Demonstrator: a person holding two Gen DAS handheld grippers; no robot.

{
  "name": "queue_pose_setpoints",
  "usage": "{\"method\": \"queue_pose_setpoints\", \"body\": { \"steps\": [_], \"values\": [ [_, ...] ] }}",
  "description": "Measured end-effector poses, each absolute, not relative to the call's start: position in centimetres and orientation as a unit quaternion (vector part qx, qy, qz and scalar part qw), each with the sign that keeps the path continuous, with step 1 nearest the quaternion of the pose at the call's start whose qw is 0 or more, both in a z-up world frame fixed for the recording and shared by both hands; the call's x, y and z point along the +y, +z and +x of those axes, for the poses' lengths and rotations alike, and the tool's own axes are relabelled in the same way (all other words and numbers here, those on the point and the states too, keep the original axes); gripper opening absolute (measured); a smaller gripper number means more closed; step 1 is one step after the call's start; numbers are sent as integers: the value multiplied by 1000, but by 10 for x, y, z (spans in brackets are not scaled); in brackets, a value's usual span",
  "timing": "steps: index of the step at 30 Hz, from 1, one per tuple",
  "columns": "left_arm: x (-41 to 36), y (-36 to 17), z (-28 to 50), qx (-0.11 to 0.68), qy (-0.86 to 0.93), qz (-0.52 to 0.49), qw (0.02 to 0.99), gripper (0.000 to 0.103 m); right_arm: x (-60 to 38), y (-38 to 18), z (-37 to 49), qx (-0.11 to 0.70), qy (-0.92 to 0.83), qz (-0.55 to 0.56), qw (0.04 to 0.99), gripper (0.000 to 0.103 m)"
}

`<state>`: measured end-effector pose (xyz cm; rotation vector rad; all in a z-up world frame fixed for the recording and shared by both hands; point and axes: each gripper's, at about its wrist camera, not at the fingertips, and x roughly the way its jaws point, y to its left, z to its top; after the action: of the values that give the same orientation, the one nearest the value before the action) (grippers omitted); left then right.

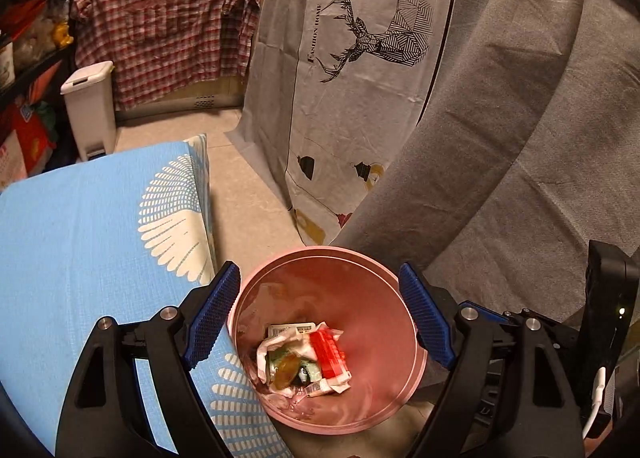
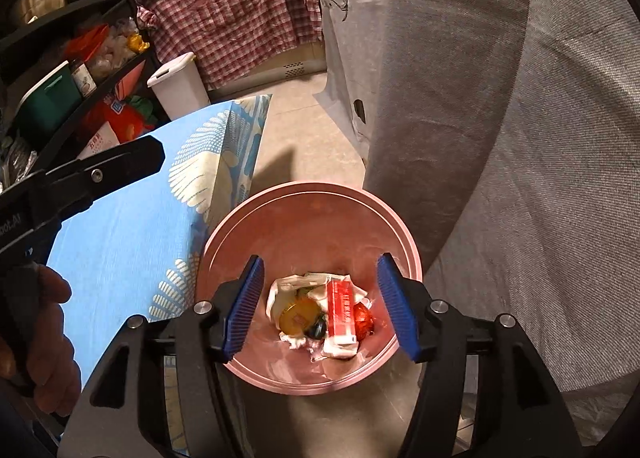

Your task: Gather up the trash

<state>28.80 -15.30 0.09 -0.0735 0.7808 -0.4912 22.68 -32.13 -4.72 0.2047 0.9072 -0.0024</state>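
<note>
A pink trash bin (image 1: 320,249) (image 2: 304,188) stands on the floor beside a blue-covered table. At its bottom lies trash: crumpled white wrappers (image 1: 280,340) (image 2: 288,283), a red box (image 1: 328,354) (image 2: 340,308), a yellow disc (image 1: 286,372) (image 2: 298,318) and a red foil ball (image 2: 364,320). My left gripper (image 1: 320,274) hangs open above the bin's mouth, with nothing between its blue pads (image 1: 214,318). My right gripper (image 2: 320,262) is also over the bin, its jaws apart and empty. A hand (image 2: 40,330) holds the left gripper at the left edge of the right wrist view.
The blue patterned tablecloth (image 1: 80,238) (image 2: 120,238) borders the bin on the left. Grey fabric (image 1: 520,138) (image 2: 520,138) and a deer-print cloth (image 1: 360,58) hang on the right. A white pedal bin (image 1: 90,106) (image 2: 180,86), a plaid shirt (image 1: 168,18) and a black shelf (image 2: 60,58) stand behind.
</note>
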Motion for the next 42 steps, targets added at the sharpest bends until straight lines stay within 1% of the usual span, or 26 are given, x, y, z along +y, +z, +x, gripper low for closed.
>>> {"method": "queue_pose_setpoints", "body": {
  "steps": [5, 9, 15, 22, 33, 39, 42],
  "values": [
    [-147, 8, 279, 369, -237, -28, 898, 79, -321, -41, 222, 425, -5, 100, 900, 59],
    [-133, 20, 264, 355, -231, -21, 906, 79, -317, -22, 207, 388, -10, 95, 917, 59],
    [-108, 42, 226, 323, -205, -7, 924, 79, -309, 13, 172, 322, -15, 103, 941, 66],
    [-83, 58, 167, 280, -162, 16, 946, 78, -294, 37, 120, 276, -32, 96, 956, 67],
    [-56, 52, 89, 279, -101, -3, 955, 78, -272, 46, 50, 240, -39, 85, 966, 67],
    [-46, 40, 56, 281, -75, -7, 957, 78, -268, 44, 12, 223, -54, 86, 969, 71],
    [-47, 34, 47, 286, -76, -9, 955, 78, -263, 44, 1, 220, -59, 71, 971, 76]
  ]
}}
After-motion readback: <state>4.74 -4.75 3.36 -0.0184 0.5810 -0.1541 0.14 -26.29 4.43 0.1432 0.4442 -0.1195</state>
